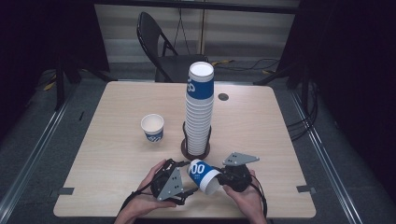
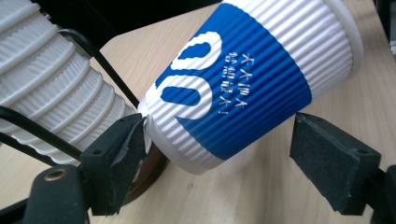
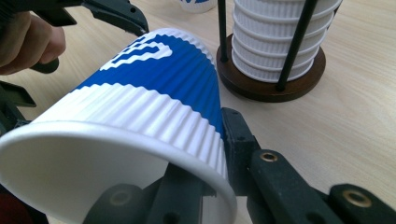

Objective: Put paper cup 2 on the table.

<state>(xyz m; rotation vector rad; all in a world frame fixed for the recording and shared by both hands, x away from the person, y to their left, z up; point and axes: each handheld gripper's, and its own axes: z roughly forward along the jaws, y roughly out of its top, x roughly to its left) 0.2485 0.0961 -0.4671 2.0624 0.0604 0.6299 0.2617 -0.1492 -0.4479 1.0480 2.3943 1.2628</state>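
Big picture first: the pale wooden table spreads out under my hands, and a black folding chair stands beyond its far edge. Dead centre on the table rises the tall stack of cups, ribbed white paper with a blue band on the top one, standing in a dark round holder with thin black upright rods. Left of the stack sits a single cup, upright, mouth open to the ceiling, blue print low on its side, well apart from everything else.

Now down to my hands, near the front edge. The cup in hand lies tipped on its side between my two claws, just in front of the holder, its bottom toward my left and its mouth toward my right. My right gripper is clamped on its rim, one jaw inside the mouth and one outside on the ribbed wall. My left gripper stands wide around the narrow bottom end: one pad touches the bottom edge, the other stands clear of the cup.

The writing: big white "00" on the blue band, and beside it a line of small white Chinese characters ending in an exclamation mark, too fine for me to read.
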